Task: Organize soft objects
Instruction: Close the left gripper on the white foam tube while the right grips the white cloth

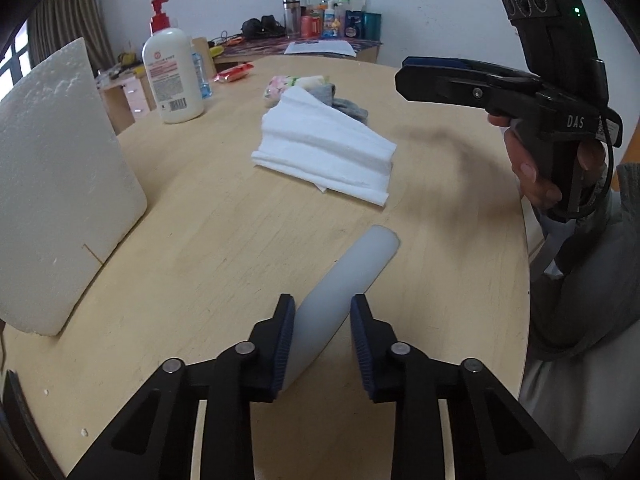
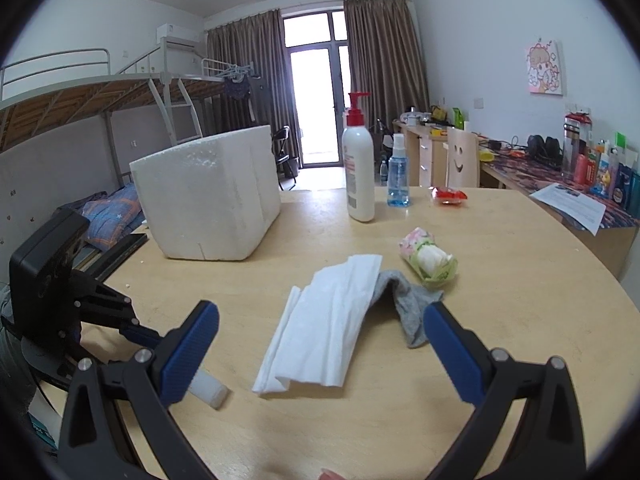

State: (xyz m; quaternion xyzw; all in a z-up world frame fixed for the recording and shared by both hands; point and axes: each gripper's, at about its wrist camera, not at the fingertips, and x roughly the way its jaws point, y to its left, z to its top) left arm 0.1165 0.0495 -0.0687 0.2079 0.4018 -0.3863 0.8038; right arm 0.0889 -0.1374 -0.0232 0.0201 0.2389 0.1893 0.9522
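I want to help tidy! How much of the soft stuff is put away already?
Nothing looks put away yet. The left gripper seems to pinch the white bar; the right gripper is open. The white cloth, grey sock and flowery bundle lie on the table beside the foam box.

The left claw (image 1: 322, 340) points down at the table (image 1: 200, 272), with the foam strip (image 1: 344, 276) between its jaws, running ahead and rightward. The foam box (image 1: 60, 184) stands to its left. The folded cloth (image 1: 324, 152) lies ahead, the sock (image 1: 352, 108) and bundle (image 1: 288, 84) behind it, the pump bottle (image 1: 172, 72) ahead-left.
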